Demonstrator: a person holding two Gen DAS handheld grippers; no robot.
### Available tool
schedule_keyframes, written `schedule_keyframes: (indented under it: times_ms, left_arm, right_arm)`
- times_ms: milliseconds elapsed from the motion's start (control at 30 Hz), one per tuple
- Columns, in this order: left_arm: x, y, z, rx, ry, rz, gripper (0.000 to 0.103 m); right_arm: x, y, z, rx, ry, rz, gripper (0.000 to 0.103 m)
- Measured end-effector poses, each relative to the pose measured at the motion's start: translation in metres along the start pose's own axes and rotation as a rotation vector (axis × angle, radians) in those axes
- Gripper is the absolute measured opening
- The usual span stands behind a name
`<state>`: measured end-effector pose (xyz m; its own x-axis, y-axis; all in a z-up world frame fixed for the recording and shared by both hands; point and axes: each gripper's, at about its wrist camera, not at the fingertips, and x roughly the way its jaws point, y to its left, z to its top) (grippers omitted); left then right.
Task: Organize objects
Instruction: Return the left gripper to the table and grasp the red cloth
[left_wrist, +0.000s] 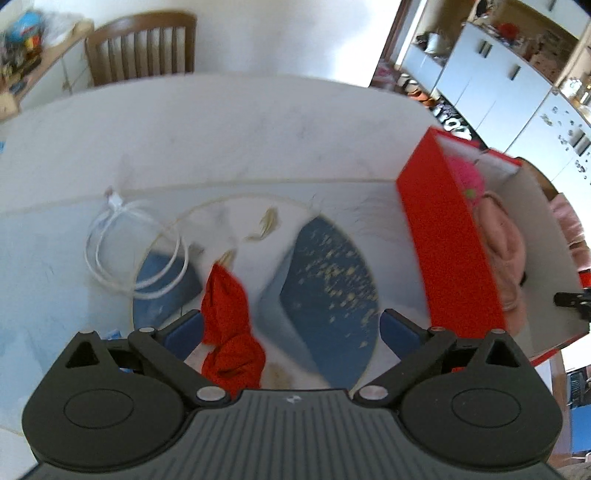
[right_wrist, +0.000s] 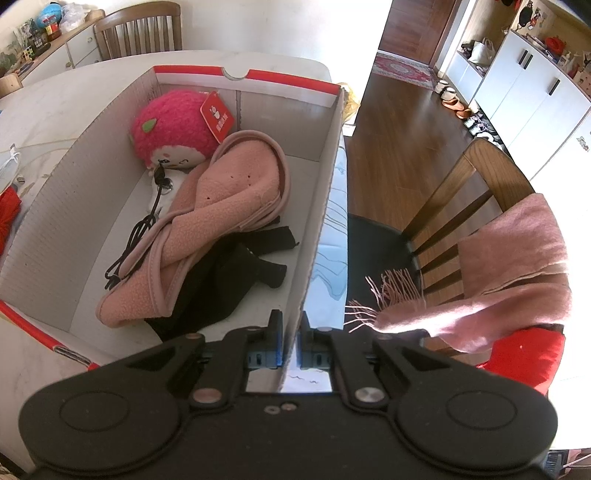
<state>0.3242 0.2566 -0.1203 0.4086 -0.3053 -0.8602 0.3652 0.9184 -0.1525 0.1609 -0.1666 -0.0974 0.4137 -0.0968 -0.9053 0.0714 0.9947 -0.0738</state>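
My left gripper (left_wrist: 291, 328) stands wide open over the table. A crumpled red cloth (left_wrist: 229, 332) lies below it, close to the left finger (left_wrist: 184, 328), and the pads do not press on it. A coiled white cable (left_wrist: 136, 251) rests to the left. The red cardboard box (left_wrist: 443, 240) stands at the right. My right gripper (right_wrist: 290, 339) is shut on the near right wall of that box (right_wrist: 317, 221). Inside lie a pink plush toy (right_wrist: 173, 125), a pink fleece garment (right_wrist: 221, 206), a black cable (right_wrist: 136, 236) and a black cloth (right_wrist: 229, 277).
The white tabletop (left_wrist: 221, 122) bears a round blue patterned mat (left_wrist: 332, 277). A wooden chair (left_wrist: 144, 48) stands at the far side. Another chair (right_wrist: 461, 206) to the right of the box carries a pink fringed scarf (right_wrist: 498, 280). White cabinets (right_wrist: 535, 81) line the far wall.
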Motion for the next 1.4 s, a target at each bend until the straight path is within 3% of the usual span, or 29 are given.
schedule_keyframes:
  times_ms: [133, 400, 733, 833, 1100, 1133, 1400]
  left_arm:
    - [0.016, 0.013, -0.013, -0.033, 0.029, -0.006, 0.102]
    - [0.038, 0.017, -0.03, 0.018, 0.044, 0.047, 0.102]
    - [0.053, 0.032, -0.043, -0.023, 0.055, 0.089, 0.1]
    - [0.054, 0.033, -0.045, -0.021, 0.052, 0.093, 0.092]
    - [0.05, 0.028, -0.046, 0.005, 0.034, 0.111, 0.053]
    - [0.048, 0.027, -0.045, 0.006, 0.026, 0.114, 0.043]
    - [0.032, 0.012, -0.041, 0.045, 0.007, 0.081, 0.034]
  right_arm:
    - [0.0, 0.0, 0.0, 0.001, 0.002, -0.004, 0.006]
    - [0.001, 0.002, -0.002, 0.002, 0.009, -0.007, 0.006]
    - [0.002, 0.002, -0.002, 0.0, 0.011, -0.007, 0.006]
    - [0.001, 0.002, -0.002, 0.0, 0.011, -0.007, 0.006]
    - [0.001, 0.002, -0.002, 0.0, 0.011, -0.007, 0.006]
    - [0.001, 0.002, -0.002, 0.001, 0.011, -0.007, 0.006]
    - [0.001, 0.002, -0.002, 0.0, 0.011, -0.007, 0.006]
